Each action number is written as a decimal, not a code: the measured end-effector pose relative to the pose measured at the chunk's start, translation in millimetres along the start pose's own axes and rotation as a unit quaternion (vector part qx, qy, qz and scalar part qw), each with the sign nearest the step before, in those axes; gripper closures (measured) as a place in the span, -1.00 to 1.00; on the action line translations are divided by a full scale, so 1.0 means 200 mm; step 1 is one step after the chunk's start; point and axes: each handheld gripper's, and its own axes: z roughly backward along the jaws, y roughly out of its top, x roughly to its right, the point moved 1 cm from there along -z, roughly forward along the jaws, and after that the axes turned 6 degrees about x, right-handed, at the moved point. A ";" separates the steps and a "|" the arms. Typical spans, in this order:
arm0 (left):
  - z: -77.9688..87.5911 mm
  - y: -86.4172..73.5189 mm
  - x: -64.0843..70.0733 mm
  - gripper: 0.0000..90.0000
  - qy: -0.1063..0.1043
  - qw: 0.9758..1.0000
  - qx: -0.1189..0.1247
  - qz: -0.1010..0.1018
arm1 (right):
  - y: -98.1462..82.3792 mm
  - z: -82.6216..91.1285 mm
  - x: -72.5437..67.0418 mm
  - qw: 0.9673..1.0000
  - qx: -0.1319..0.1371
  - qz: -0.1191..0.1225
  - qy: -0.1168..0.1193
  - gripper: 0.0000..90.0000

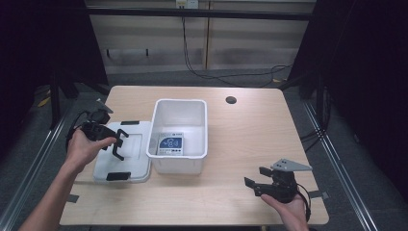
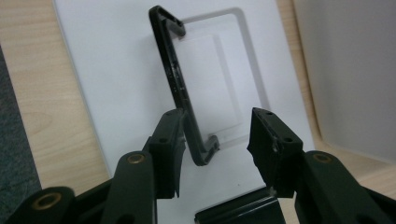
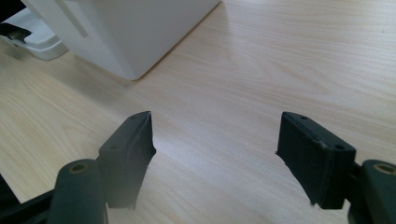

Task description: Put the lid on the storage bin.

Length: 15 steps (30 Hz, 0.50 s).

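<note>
At centre left, the left gripper (image 1: 115, 143) hovered over the white lid (image 1: 134, 144), jaws half open around its black handle (image 2: 180, 88), not gripping; the right gripper (image 1: 257, 182), lower right, stood wide open and empty.

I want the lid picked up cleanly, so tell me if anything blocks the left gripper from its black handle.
Nothing visible does. The left gripper has its jaws open around the black handle on the lid.

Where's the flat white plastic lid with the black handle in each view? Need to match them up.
High view: flat white plastic lid lies left of centre, beside the white plastic bin.
Left gripper view: upper centre, above the jaws.
Right gripper view: a corner at top left.
Shared landmark: the white plastic bin.
</note>
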 end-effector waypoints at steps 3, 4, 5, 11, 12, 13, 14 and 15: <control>-0.02 0.01 -0.02 0.21 -0.001 1.000 -0.010 0.010 | 0.00 0.00 0.00 1.000 0.000 -0.002 -0.002 -0.41; -0.04 0.02 -0.05 0.21 -0.001 1.000 -0.024 0.018 | 0.00 0.00 0.00 1.000 0.001 -0.002 -0.002 -0.41; -0.04 0.02 -0.05 0.22 -0.001 1.000 -0.024 0.018 | 0.00 0.00 0.00 1.000 0.001 -0.002 -0.002 -0.41; -0.07 0.07 -0.07 0.29 -0.002 0.999 -0.030 0.045 | 0.00 0.00 0.00 1.000 -0.003 -0.002 -0.002 -0.41; -0.08 0.08 -0.06 0.32 0.006 0.998 -0.039 0.041 | 0.00 -0.01 0.01 1.000 -0.004 -0.003 -0.001 -0.42; -0.09 0.09 -0.05 0.37 0.011 0.998 -0.039 0.039 | 0.00 -0.01 0.01 1.000 -0.006 -0.003 -0.002 -0.42; -0.09 0.09 -0.05 0.40 0.013 0.998 -0.044 0.038 | 0.00 -0.01 0.00 1.000 -0.005 -0.001 -0.001 -0.42; -0.10 0.10 -0.04 0.40 0.018 0.998 -0.049 0.034 | 0.00 -0.01 0.00 1.000 -0.005 -0.001 -0.001 -0.42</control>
